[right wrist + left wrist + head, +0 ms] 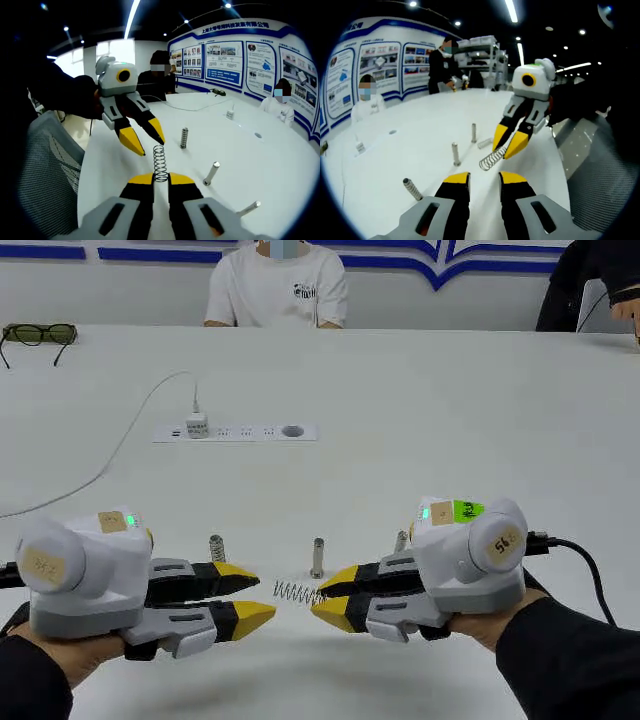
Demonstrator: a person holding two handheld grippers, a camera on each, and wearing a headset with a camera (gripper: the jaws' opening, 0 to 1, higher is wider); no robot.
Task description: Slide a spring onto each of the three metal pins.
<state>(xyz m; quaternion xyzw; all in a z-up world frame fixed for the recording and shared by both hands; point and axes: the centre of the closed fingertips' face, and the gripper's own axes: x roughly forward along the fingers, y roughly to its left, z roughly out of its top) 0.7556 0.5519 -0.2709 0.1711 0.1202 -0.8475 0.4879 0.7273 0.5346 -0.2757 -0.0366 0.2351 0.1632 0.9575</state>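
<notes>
Pinching spring (160,160), right tongs (161,178); left tongs (484,176) seemingly open.

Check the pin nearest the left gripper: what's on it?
A spring is slid over that pin, with its coils running down to the table. Only the pin's tip shows. The shaft inside is covered by the coils.

- The lower part of the right-hand pin (401,540), just right of the middle pin (318,557), is hidden behind the right gripper (320,598).
- One end of the loose spring (293,592), just before the middle pin, is covered by that gripper's tips.
- Far beyond the middle pin, a seated person (277,285) is cut off by the top edge.
</notes>
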